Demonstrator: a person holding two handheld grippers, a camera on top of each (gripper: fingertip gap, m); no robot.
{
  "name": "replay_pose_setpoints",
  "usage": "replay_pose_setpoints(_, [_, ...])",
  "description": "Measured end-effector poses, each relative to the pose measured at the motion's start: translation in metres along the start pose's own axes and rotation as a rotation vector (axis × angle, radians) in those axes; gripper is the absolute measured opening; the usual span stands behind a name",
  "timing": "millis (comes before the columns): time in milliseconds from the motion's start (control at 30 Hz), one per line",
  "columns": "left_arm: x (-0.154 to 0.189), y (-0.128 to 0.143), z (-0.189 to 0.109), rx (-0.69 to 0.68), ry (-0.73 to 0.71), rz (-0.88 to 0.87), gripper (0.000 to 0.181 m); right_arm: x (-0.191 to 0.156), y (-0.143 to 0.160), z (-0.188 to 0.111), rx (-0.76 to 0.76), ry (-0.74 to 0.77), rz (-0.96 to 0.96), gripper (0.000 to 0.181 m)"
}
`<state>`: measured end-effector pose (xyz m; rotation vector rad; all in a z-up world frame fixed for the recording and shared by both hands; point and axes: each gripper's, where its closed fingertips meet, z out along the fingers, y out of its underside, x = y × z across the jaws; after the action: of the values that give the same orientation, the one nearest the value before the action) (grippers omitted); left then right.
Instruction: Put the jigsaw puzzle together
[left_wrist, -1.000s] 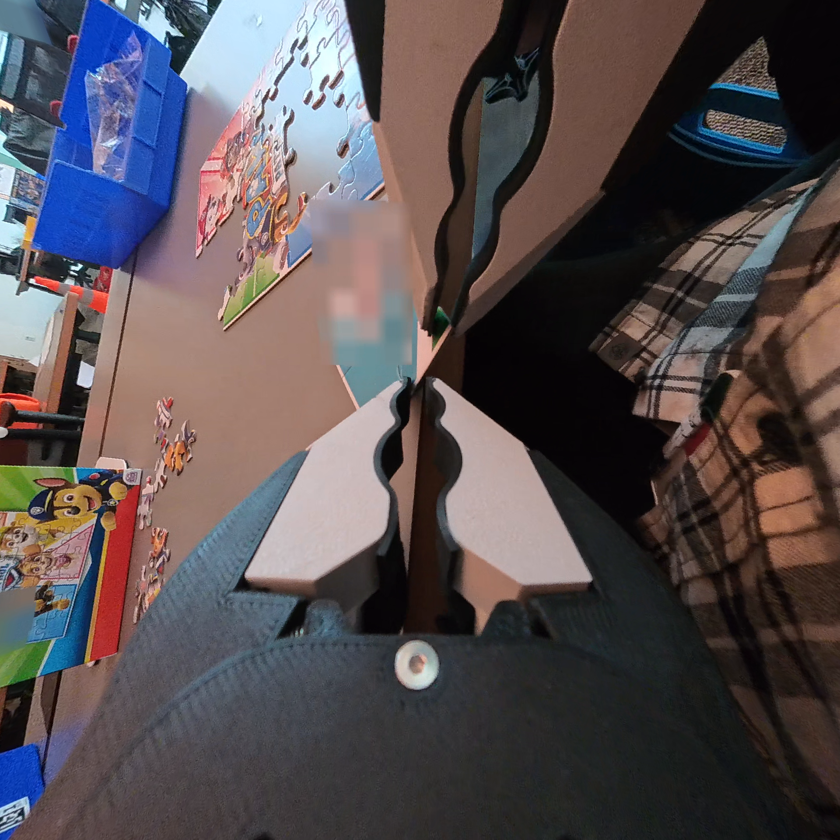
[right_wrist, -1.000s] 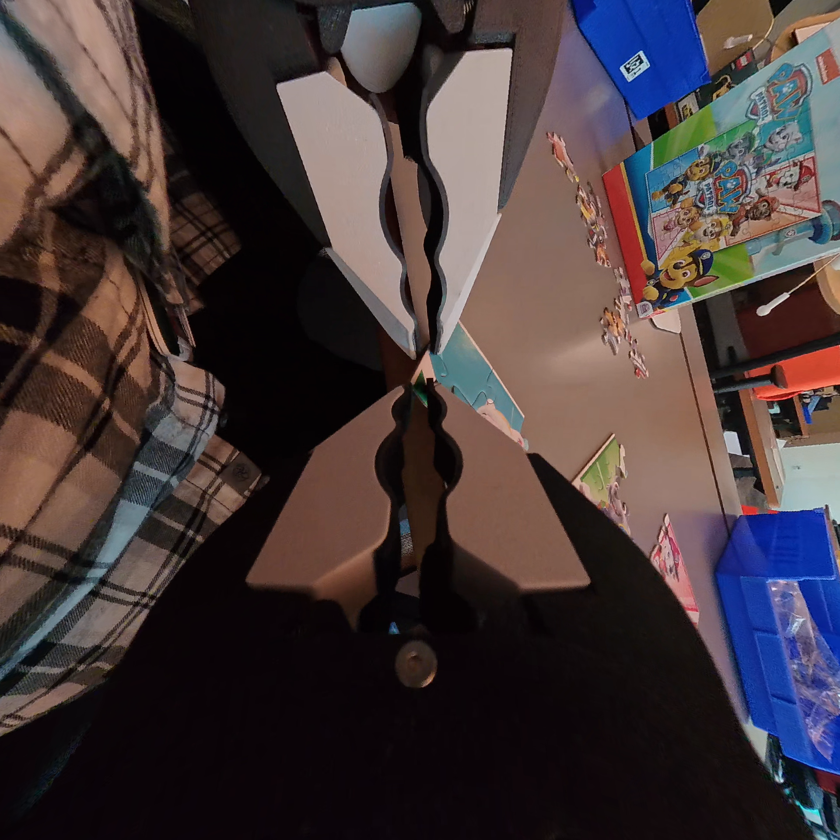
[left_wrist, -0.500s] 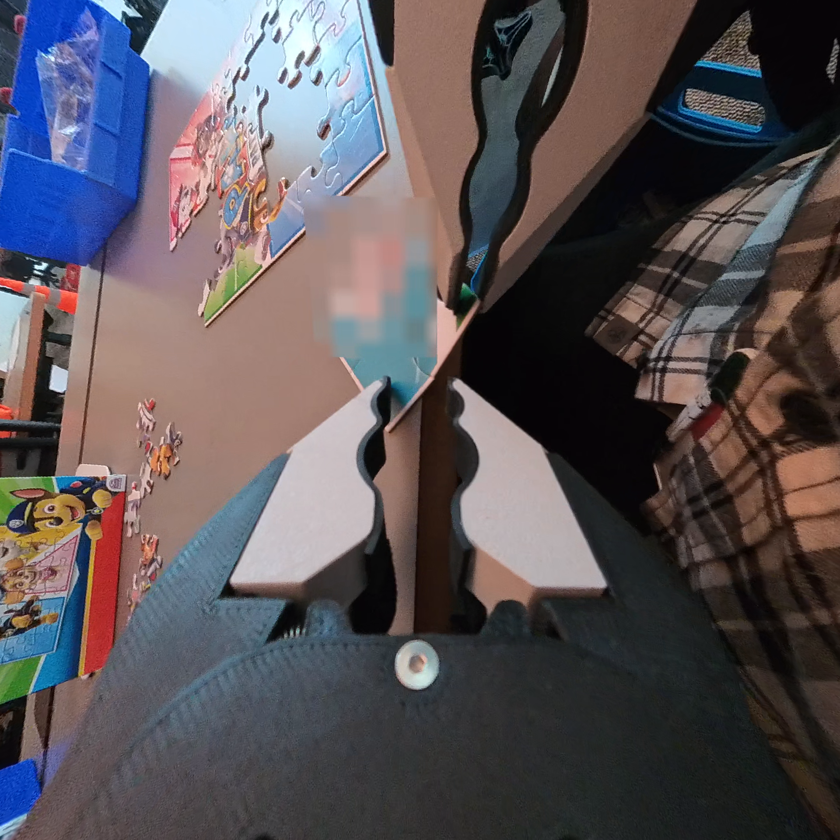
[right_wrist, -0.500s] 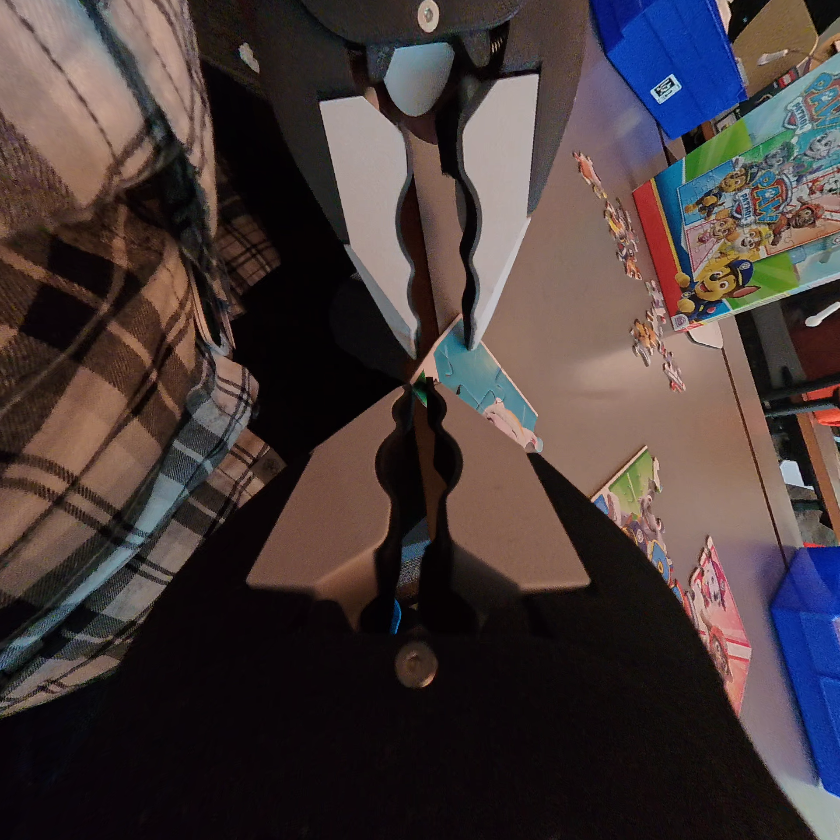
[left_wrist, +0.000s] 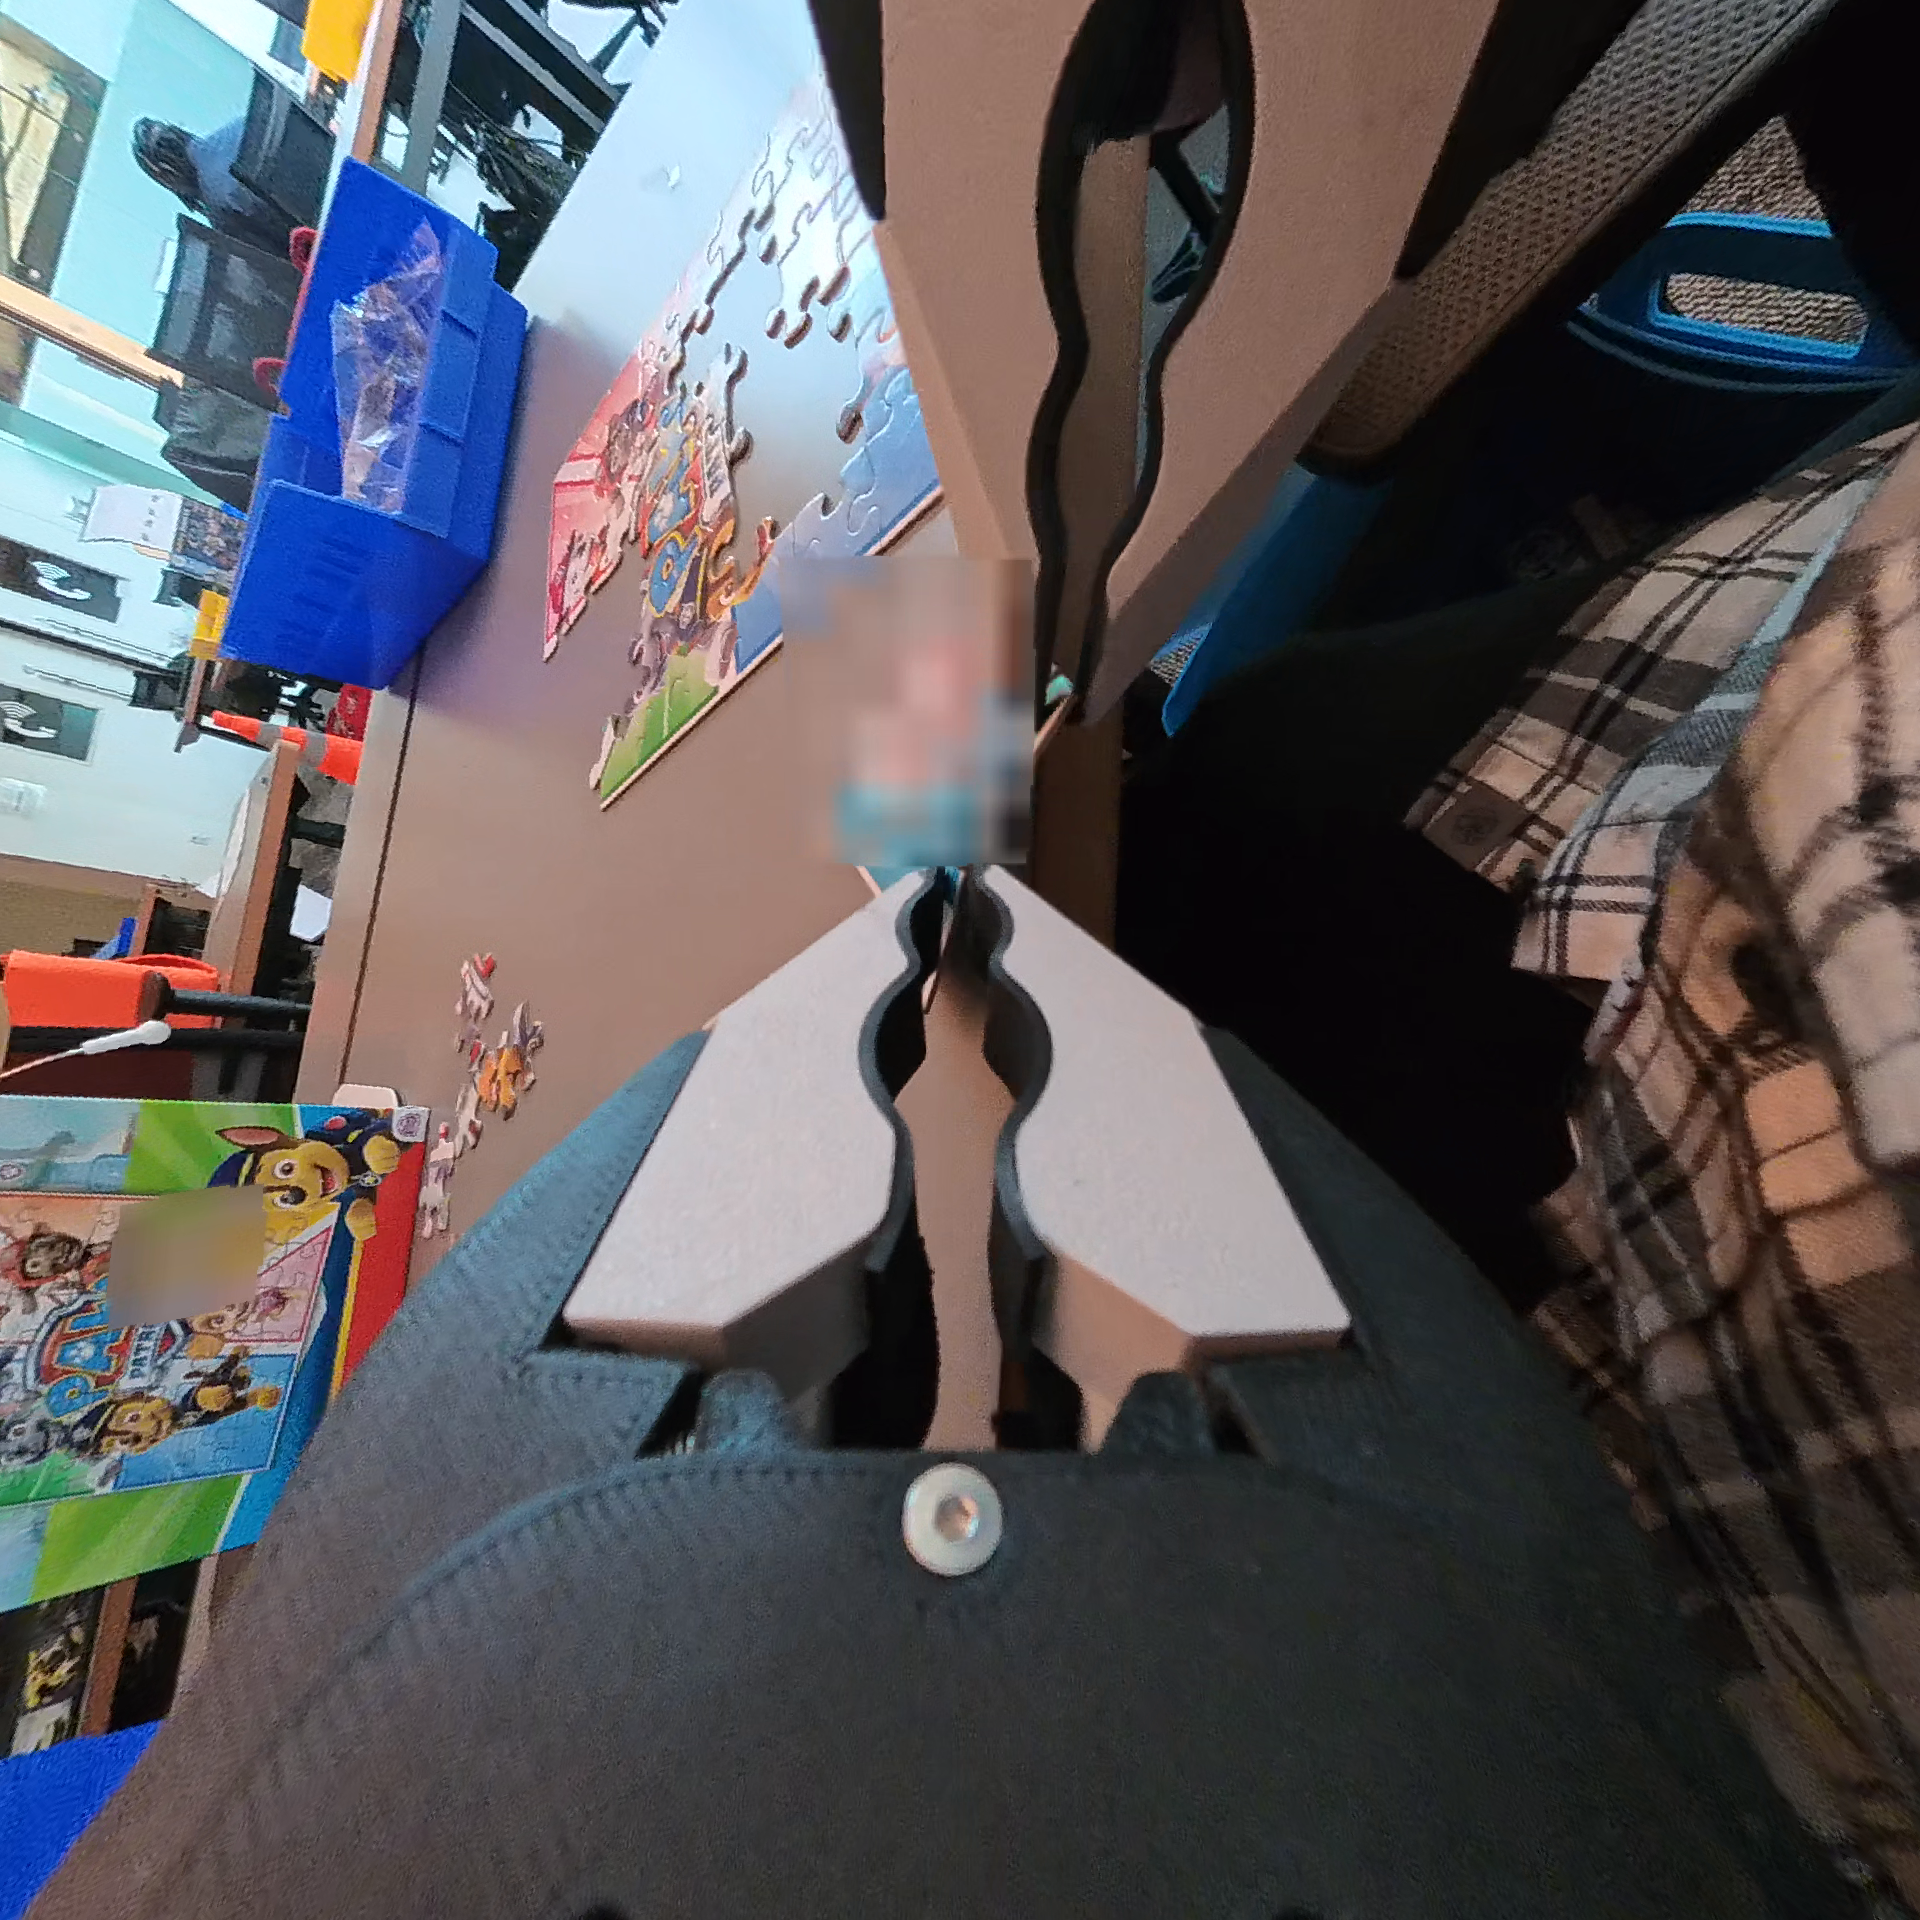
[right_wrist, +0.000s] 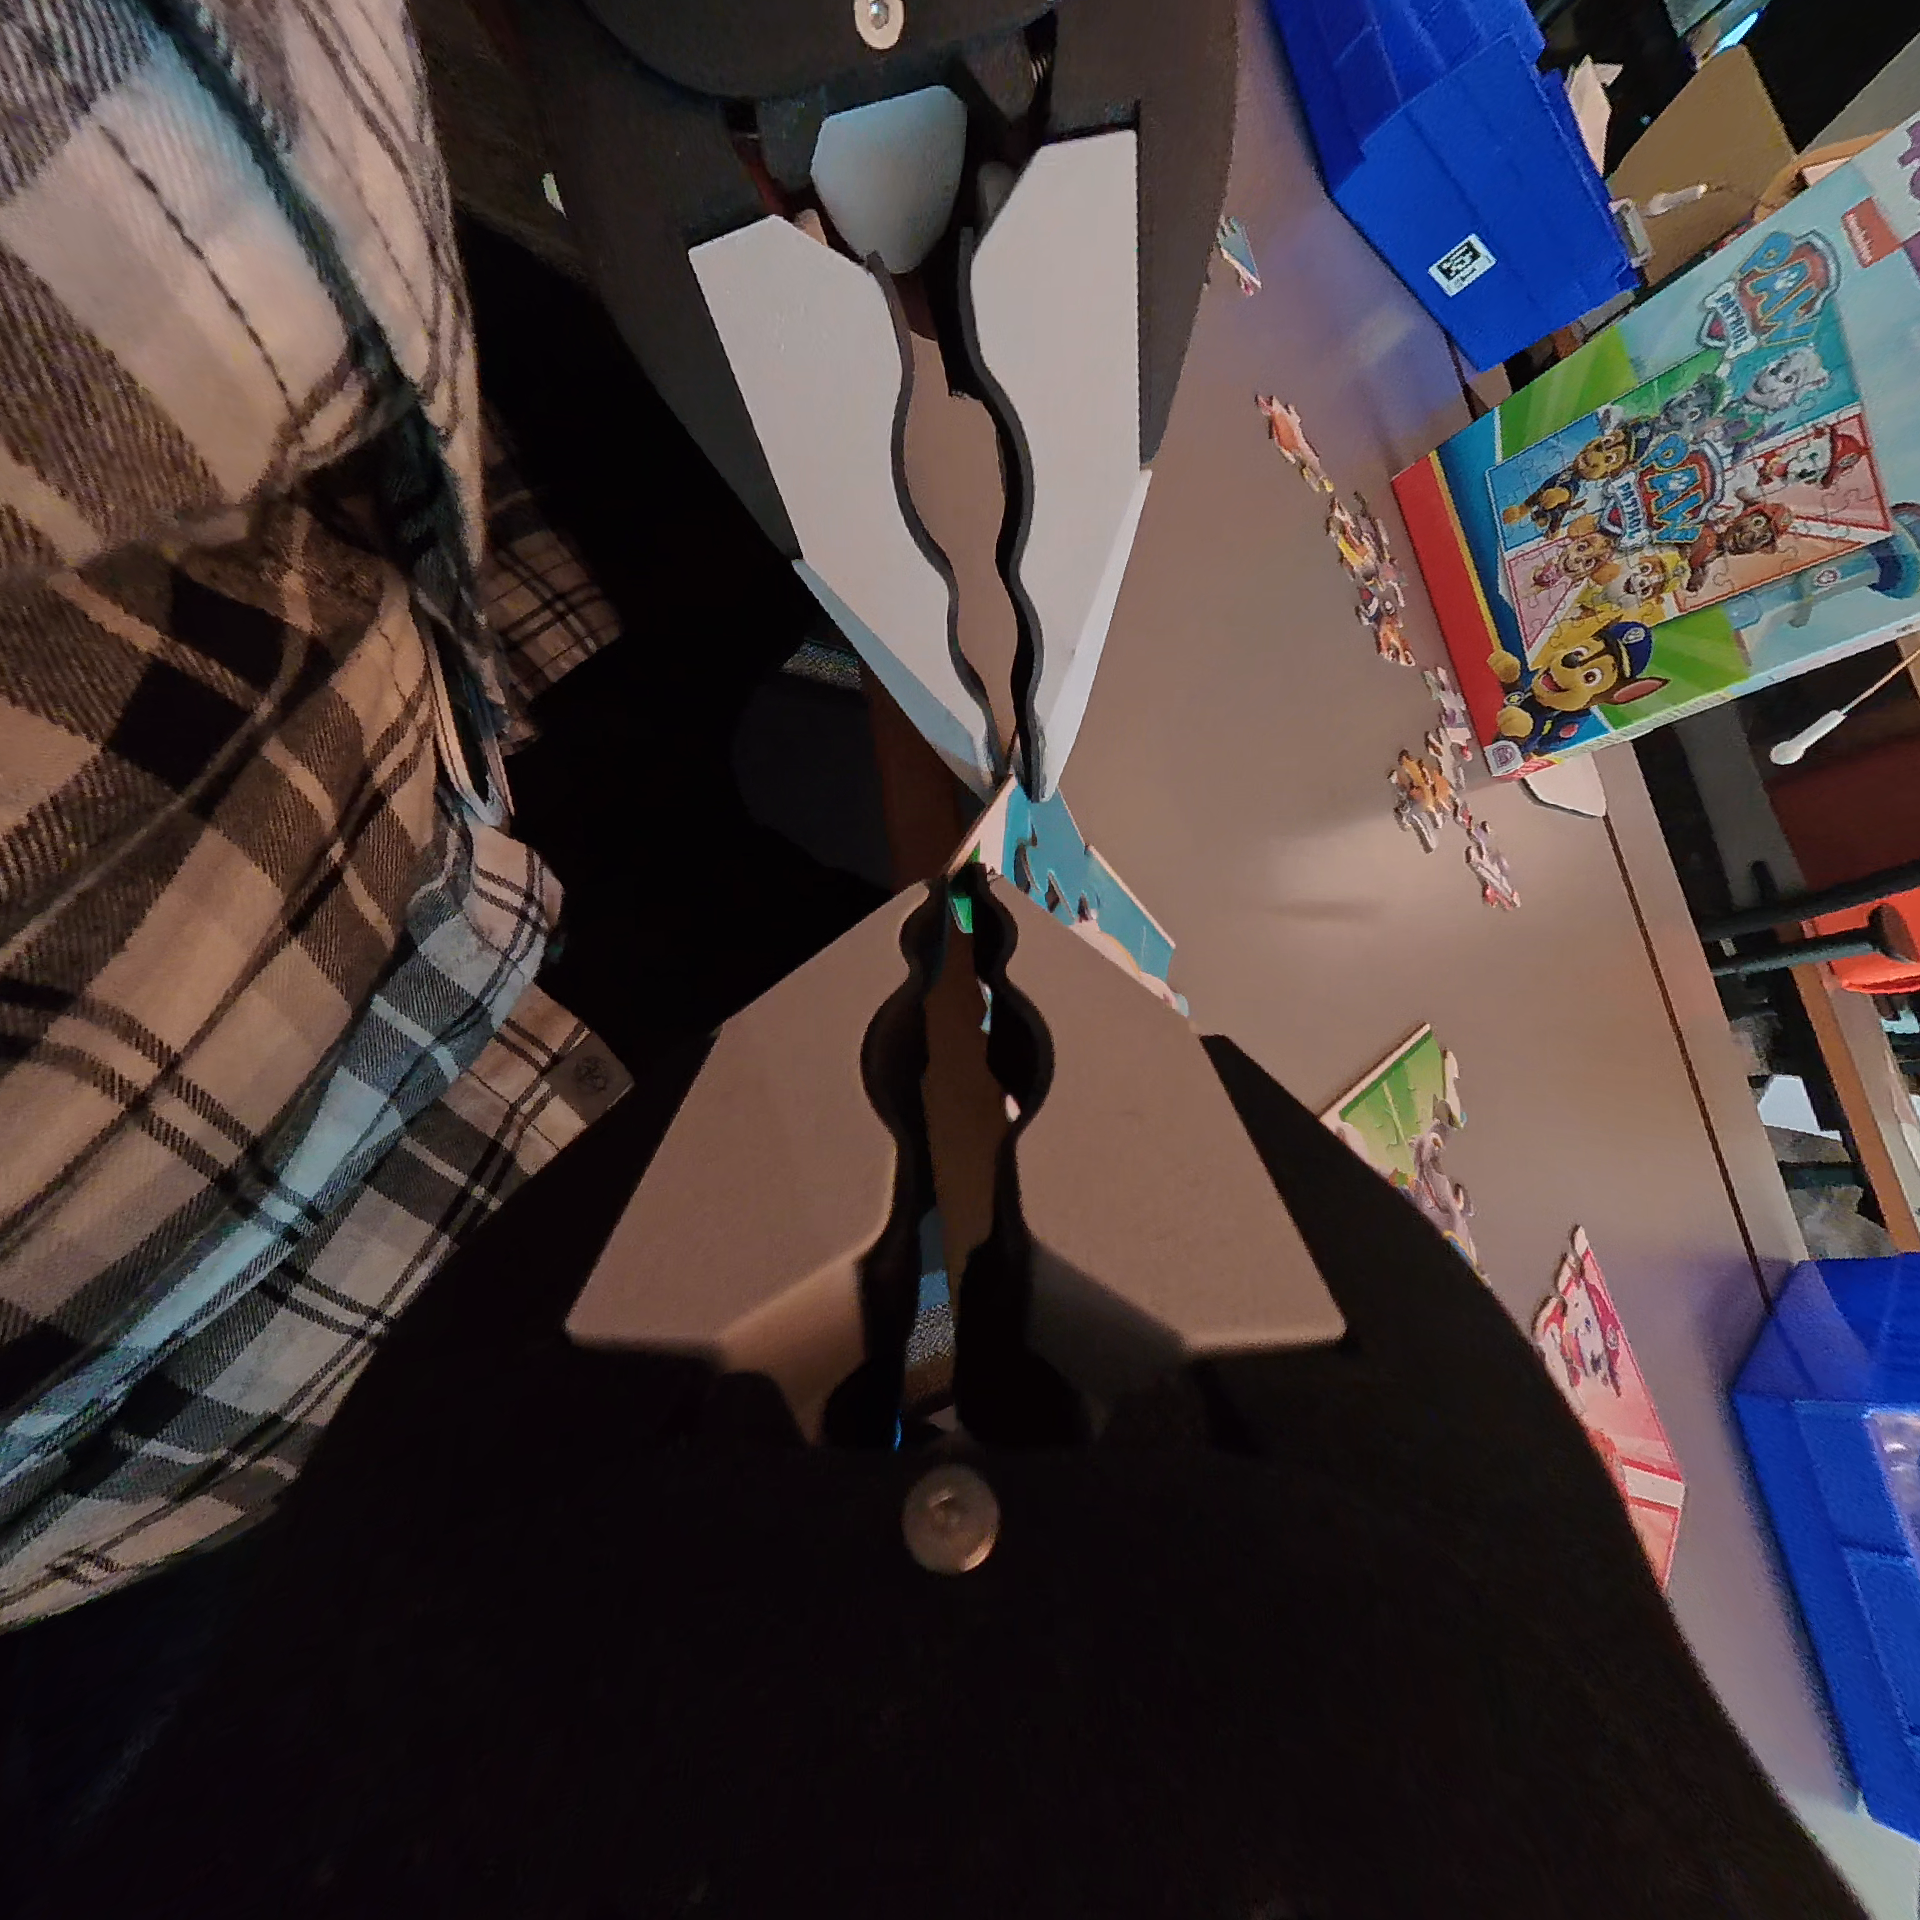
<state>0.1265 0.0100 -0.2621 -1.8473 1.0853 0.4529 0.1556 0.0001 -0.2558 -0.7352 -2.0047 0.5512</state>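
Teal puzzle chunk hangs off the table's near edge, pinched at once by both claws. Left claw is pressed together on its upper corner; right claw is pressed together on the green corner opposite. Across the table lie the part-built puzzle, loose pieces and the box.

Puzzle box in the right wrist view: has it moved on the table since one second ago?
No. The puzzle box still has its corner beside the same loose pieces on the table; only the camera shifted.
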Motion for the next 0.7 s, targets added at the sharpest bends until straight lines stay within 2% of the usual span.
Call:
replay_pose_setpoints(267, [-0.011, -0.002, -0.002, 0.003, -0.016, 0.009, 0.001, 0.014, -0.004, -0.002, 0.022, 0.014, 0.014, 0.0])
replay_pose_setpoints(500, [-0.027, -0.001, -0.002, 0.026, 0.022, -0.069, 0.001, 0.037, -0.009, -0.009, 0.078, 0.011, 0.1, 0.0])
replay_pose_setpoints(633, [-0.06, -0.004, -0.004, 0.042, -0.025, -0.079, 0.0, 0.07, -0.013, -0.016, 0.105, 0.062, 0.157, 0.0])
replay_pose_setpoints(700, [-0.087, -0.007, -0.002, 0.059, -0.058, -0.097, 0.0, 0.099, -0.001, -0.012, 0.039, 0.117, 0.179, 0.0])
